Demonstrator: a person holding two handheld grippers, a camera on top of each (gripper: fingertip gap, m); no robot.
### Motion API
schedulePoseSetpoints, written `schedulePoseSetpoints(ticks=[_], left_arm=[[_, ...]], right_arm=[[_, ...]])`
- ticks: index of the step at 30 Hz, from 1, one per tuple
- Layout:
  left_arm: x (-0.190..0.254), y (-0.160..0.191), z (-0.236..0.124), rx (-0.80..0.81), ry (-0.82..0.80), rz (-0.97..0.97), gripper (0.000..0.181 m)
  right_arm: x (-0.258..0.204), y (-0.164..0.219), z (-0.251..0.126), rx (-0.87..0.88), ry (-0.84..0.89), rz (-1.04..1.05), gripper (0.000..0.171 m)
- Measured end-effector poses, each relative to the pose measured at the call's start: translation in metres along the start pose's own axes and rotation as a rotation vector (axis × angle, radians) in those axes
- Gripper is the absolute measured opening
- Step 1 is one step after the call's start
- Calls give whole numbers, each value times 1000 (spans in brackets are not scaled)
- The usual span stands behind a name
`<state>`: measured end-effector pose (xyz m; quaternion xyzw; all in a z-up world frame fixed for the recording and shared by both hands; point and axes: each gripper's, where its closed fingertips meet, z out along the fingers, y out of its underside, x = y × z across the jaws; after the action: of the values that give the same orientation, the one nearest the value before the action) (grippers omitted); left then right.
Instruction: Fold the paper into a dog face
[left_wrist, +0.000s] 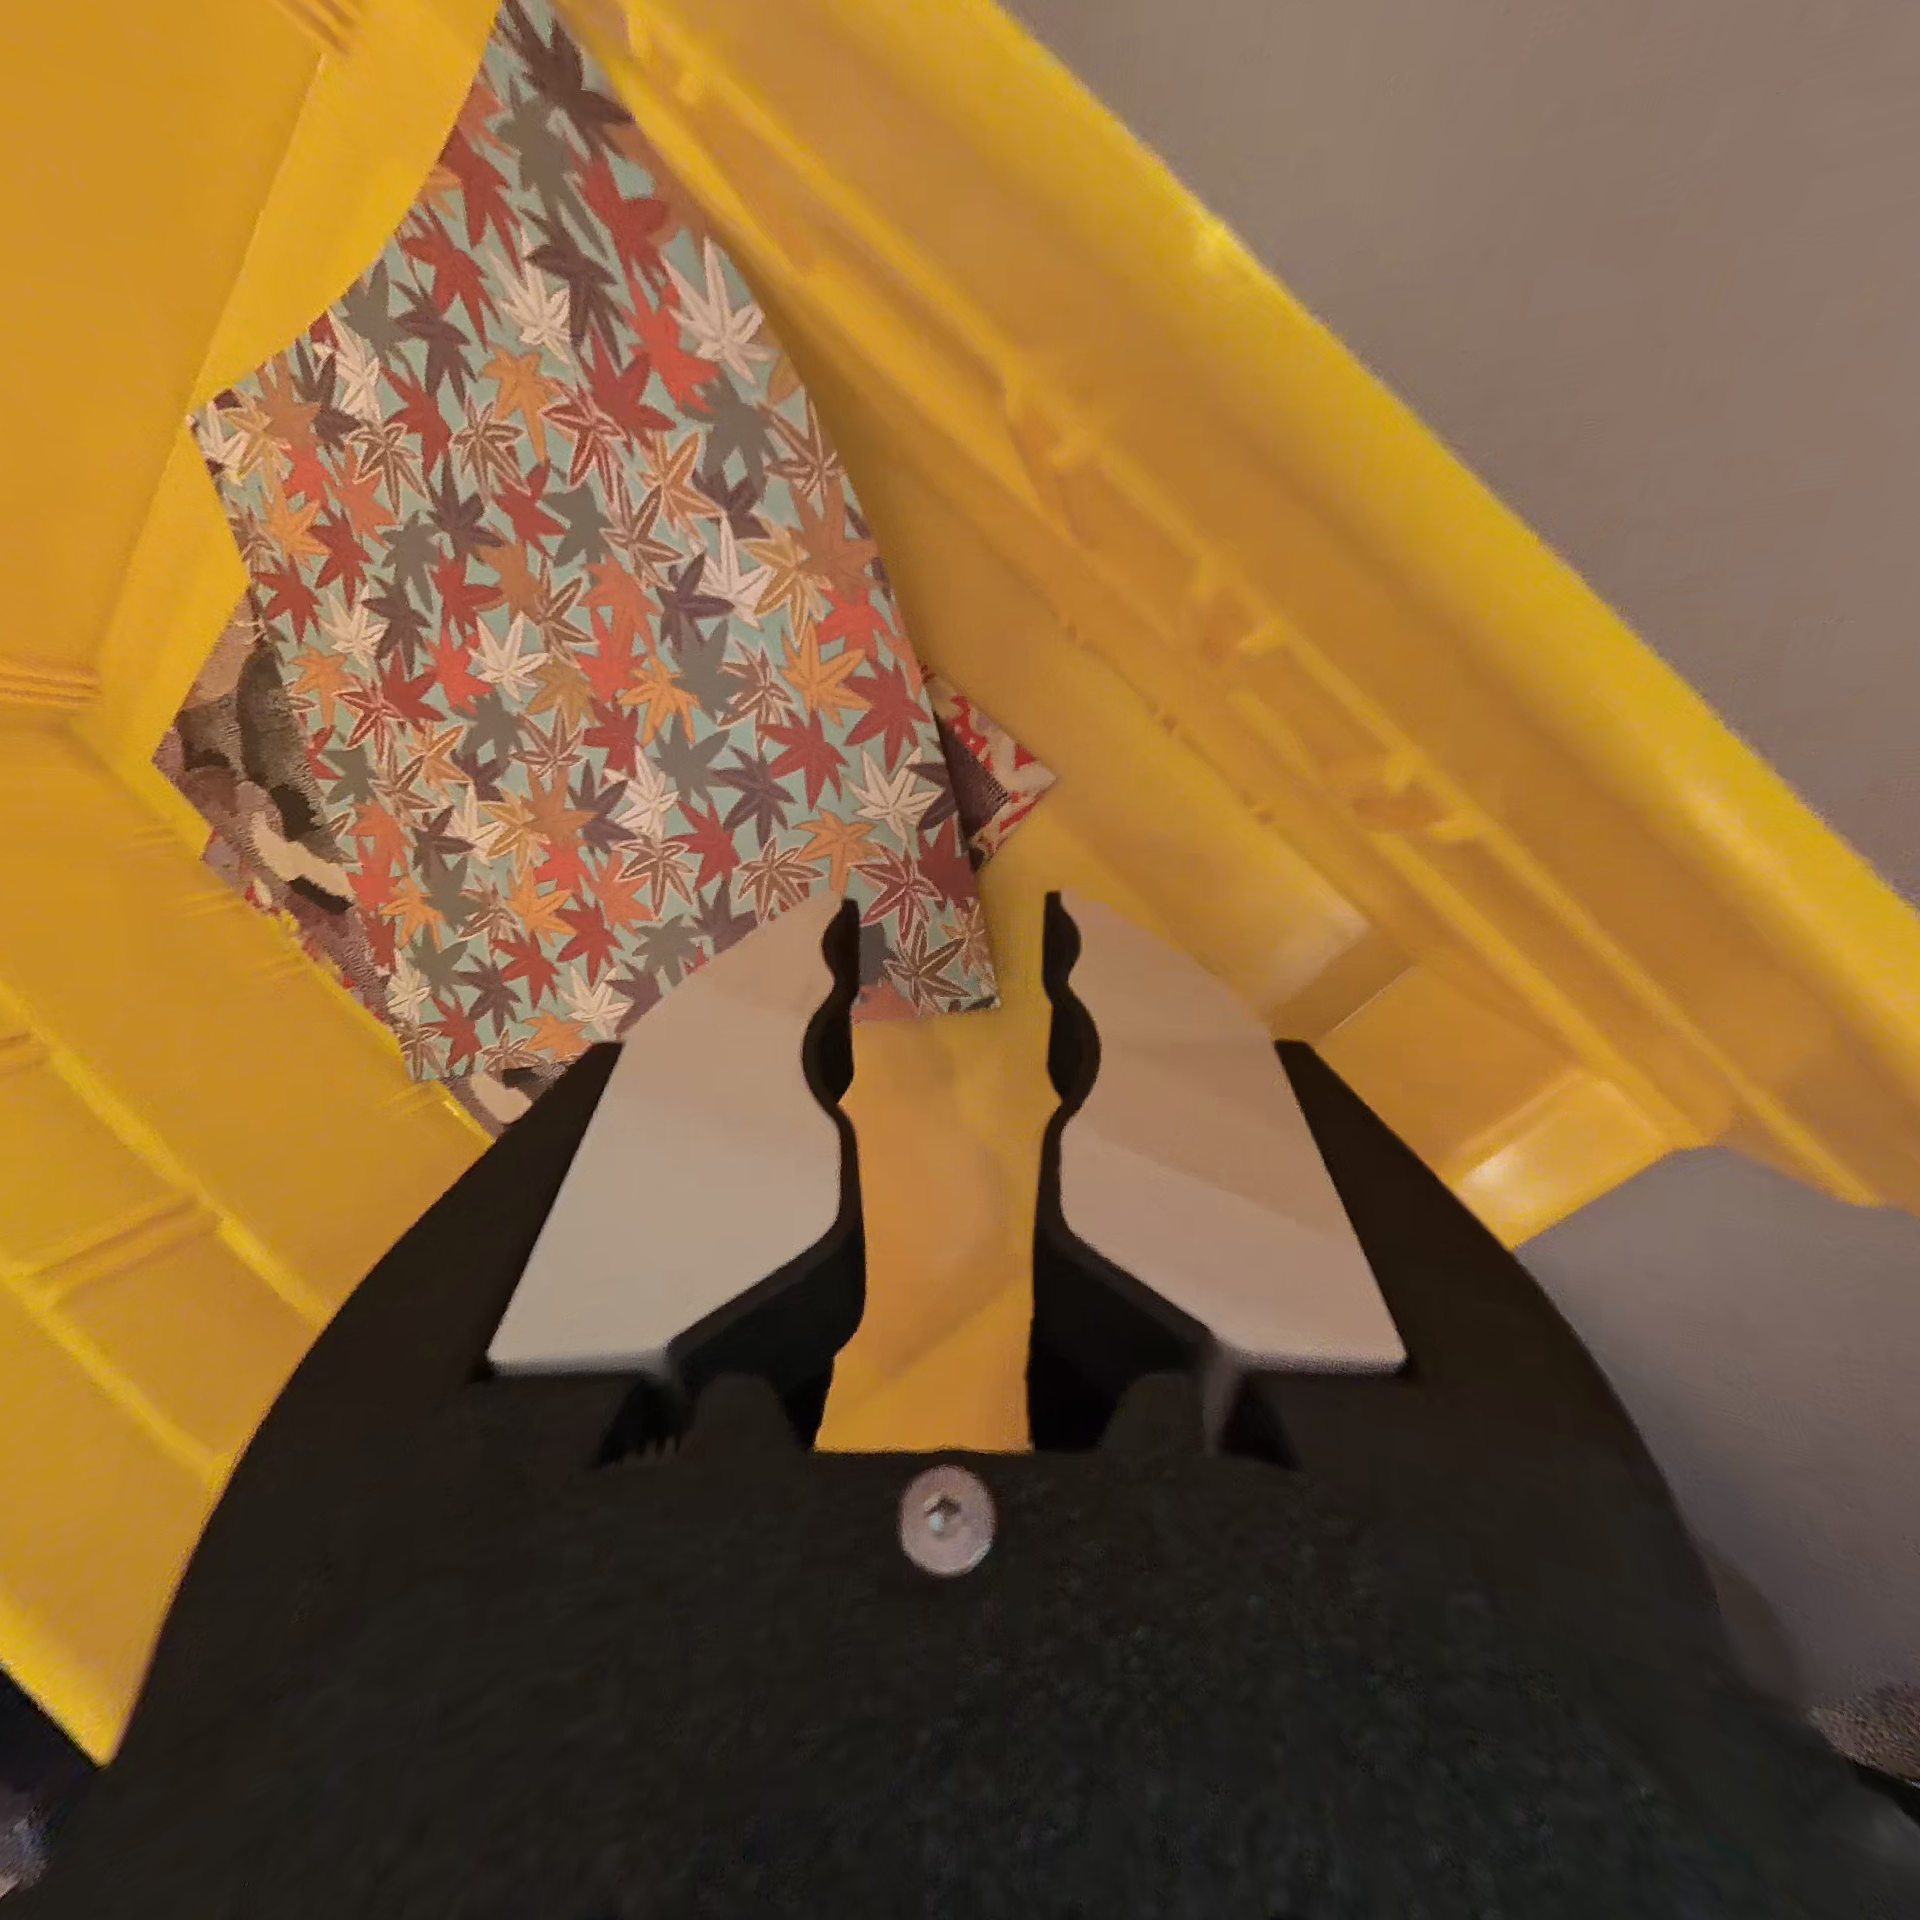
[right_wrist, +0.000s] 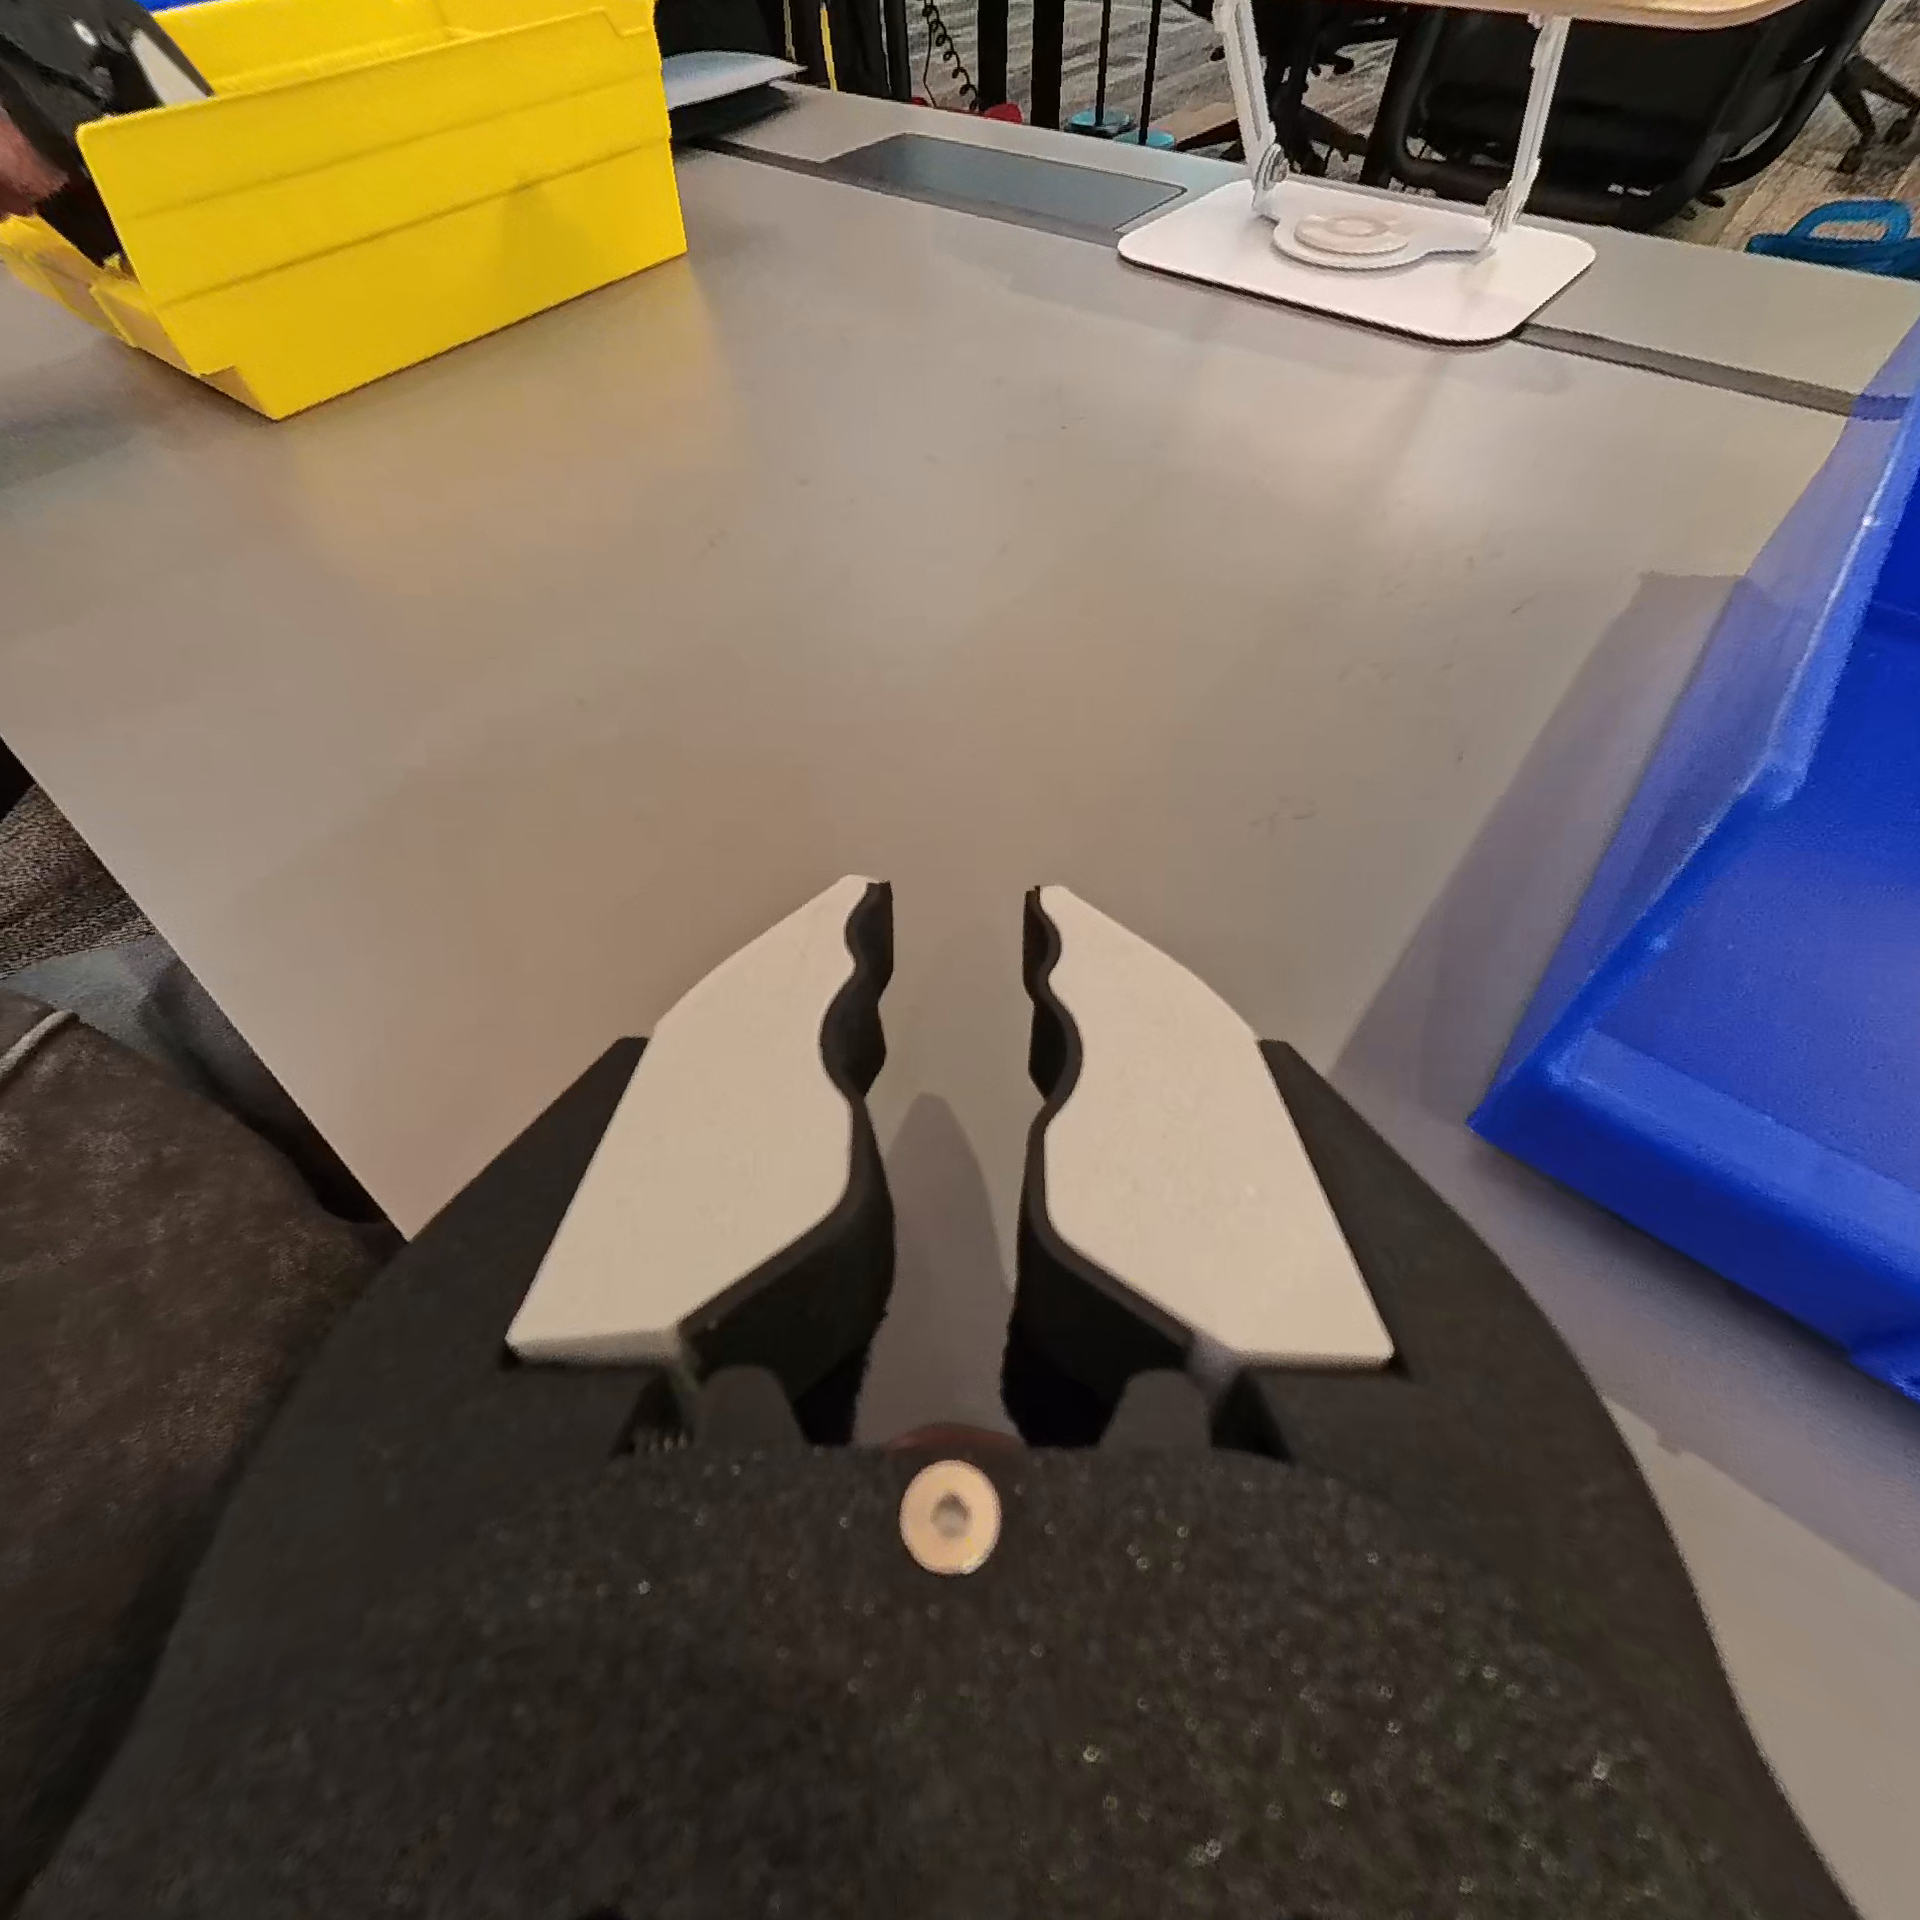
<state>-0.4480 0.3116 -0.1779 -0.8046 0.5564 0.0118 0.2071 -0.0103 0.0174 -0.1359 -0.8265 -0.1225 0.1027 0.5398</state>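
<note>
A sheet of paper (left_wrist: 582, 644) printed with coloured maple leaves on pale teal lies on top of other patterned sheets inside a yellow bin (left_wrist: 1195, 582). My left gripper (left_wrist: 951, 914) is open and empty, reaching into the bin, with its tips right at the near corner of the leaf paper. My right gripper (right_wrist: 958, 894) is open and empty, hovering over the grey table (right_wrist: 935, 582). In the right wrist view the yellow bin (right_wrist: 395, 218) stands at the far left, with the left gripper (right_wrist: 73, 114) at its left end.
Other patterned sheets (left_wrist: 260, 790) stick out beneath the leaf paper. A blue bin (right_wrist: 1766, 935) stands on the table's right side. A white stand (right_wrist: 1361, 260) sits at the far edge. Chairs and a second desk stand beyond the table. One gripper's finger ends stand about 55 cm off the other's.
</note>
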Motion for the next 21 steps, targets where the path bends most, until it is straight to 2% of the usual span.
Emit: schedulePoseSetpoints(ticks=[3, 8, 13, 21], left_arm=[[-1, 2, 7, -40, -10, 11, 43], [-2, -3, 11, -36, -7, -2, 31], [-1, -3, 15, -31, -25, 21, 4], [-8, 3, 13, -27, -64, -1, 0]], right_arm=[[0, 0, 0, -2, 0, -4, 23], [0, 0, 0, 0, 0, -1, 23], [-1, 1, 1, -5, 0, -4, 23], [0, 1, 1, -5, 1, -1, 23]])
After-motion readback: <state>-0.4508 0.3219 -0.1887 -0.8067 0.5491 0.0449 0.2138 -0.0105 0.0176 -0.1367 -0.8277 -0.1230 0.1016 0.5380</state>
